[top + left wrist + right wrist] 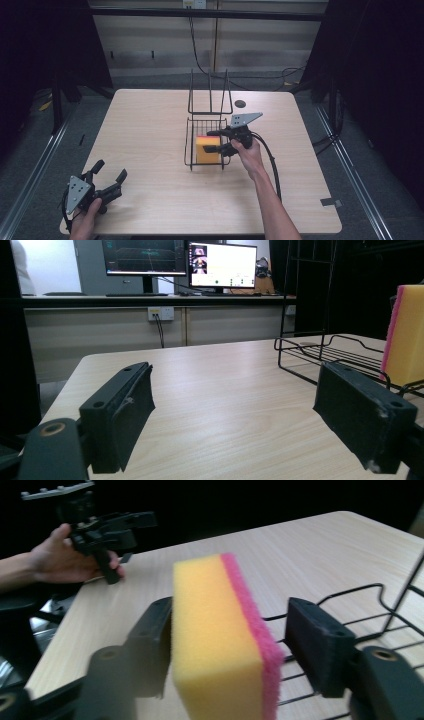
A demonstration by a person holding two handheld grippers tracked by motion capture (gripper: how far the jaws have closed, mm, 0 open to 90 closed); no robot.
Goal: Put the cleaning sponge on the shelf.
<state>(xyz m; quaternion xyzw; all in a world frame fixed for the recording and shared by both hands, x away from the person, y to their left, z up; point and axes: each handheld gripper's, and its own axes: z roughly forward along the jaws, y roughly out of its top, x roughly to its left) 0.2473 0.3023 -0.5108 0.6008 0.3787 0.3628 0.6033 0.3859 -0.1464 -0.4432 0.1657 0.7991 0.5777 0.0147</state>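
A yellow sponge (207,150) with a pink scouring side stands on edge in a black wire basket (189,145) at the table's middle. My right gripper (208,141) reaches in from the right, open, with its jaws on either side of the sponge. In the right gripper view the sponge (220,640) touches the left jaw, a small gap shows at the right jaw, and the gripper (228,605) straddles it. My left gripper (111,169) is open near the front left corner, holding nothing. Its own view looks across the table past the open gripper (235,375) to the sponge (407,335).
The basket's tall wire back (210,95) rises behind it. A small black disc (240,103) lies just beyond, and a strip of dark tape (331,202) sits at the front right corner. Bare tabletop (145,130) lies between the two grippers.
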